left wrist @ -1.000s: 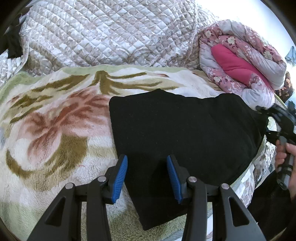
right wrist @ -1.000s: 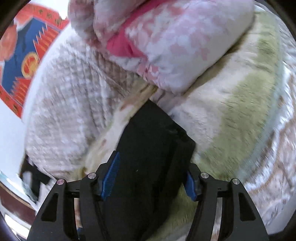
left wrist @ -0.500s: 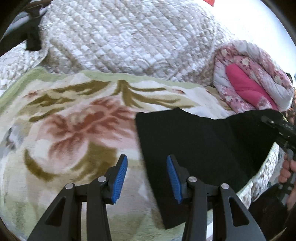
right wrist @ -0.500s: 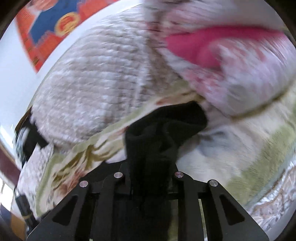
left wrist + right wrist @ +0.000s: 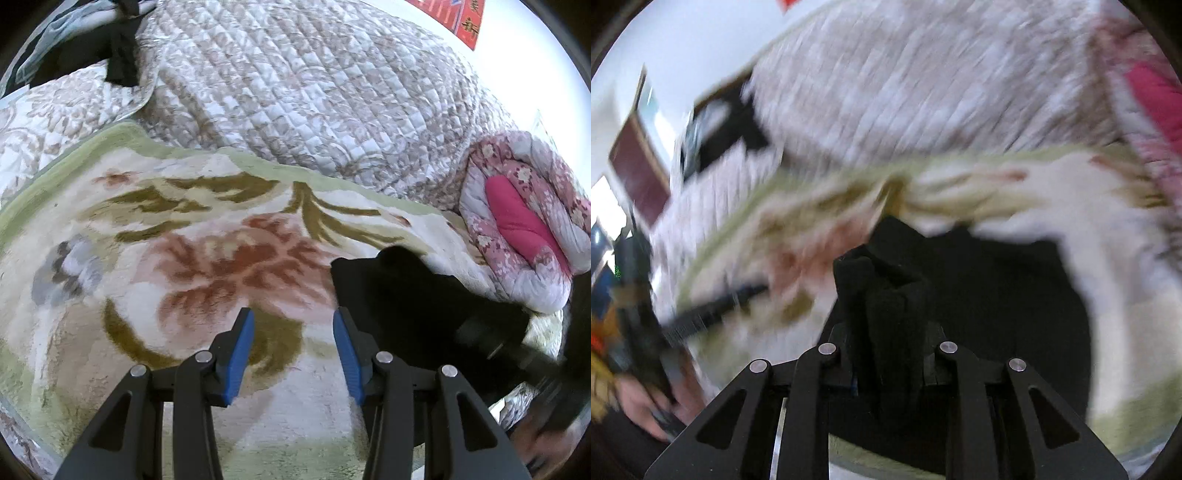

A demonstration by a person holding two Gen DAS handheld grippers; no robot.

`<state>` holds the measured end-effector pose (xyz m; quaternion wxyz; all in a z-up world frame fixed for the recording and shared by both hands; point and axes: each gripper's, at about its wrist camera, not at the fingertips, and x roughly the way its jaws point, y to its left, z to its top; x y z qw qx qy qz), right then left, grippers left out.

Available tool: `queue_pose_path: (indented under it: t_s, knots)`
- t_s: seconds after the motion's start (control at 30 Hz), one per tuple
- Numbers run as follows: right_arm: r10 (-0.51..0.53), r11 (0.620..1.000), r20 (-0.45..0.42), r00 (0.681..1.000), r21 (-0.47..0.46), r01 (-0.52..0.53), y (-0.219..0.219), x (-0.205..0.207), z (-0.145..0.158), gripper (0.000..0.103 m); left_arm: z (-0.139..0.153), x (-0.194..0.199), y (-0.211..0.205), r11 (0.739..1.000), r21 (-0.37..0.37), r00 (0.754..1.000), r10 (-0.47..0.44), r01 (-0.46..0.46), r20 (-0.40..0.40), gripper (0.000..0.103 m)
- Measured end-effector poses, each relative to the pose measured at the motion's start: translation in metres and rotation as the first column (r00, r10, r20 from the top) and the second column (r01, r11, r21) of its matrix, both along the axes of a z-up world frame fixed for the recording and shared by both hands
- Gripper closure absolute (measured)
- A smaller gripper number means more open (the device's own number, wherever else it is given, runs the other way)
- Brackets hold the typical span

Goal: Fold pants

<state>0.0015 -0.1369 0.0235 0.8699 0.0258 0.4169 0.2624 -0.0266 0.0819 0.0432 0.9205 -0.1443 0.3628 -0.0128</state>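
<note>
Right wrist view: right gripper pinches black pants; left gripper hovers, jaws spread.

Bed covered by a plush floral blanket; a quilted grey-white bedspread is heaped behind it. Rolled pink floral quilt at right. White wall behind, brightly lit, with a red poster

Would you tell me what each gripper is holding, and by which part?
The right gripper is shut on a bunched edge of the black pants; the left gripper is open and holds nothing.
</note>
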Motion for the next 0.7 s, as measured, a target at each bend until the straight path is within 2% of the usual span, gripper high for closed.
queue_pose_path:
  t_s: [0.07, 0.27, 0.57, 0.7]
  knots:
    - [0.013, 0.999, 0.010, 1.000, -0.039, -0.013, 0.009, -0.004, -0.008, 0.082, 0.000, -0.001, 0.004, 1.000, -0.005, 1.000, 0.010, -0.010, -0.001, 0.056]
    - [0.004, 0.998, 0.076, 0.997, -0.063, 0.001, 0.014, -0.008, 0.005, 0.082, 0.001, 0.000, 0.007, 1.000, -0.017, 1.000, 0.018, -0.018, 0.002, 0.056]
    - [0.058, 0.991, 0.075, 0.995, -0.127, -0.048, 0.030, -0.016, -0.011, 0.082, 0.002, 0.000, 0.011, 0.999, -0.023, 0.999, 0.035, -0.035, 0.004, 0.056]
    - [0.066, 0.989, 0.096, 0.993, -0.138, -0.052, 0.034, -0.020, -0.007, 0.082, 0.002, 0.000, 0.011, 0.999, -0.017, 1.000, 0.030, -0.030, 0.009, 0.056]
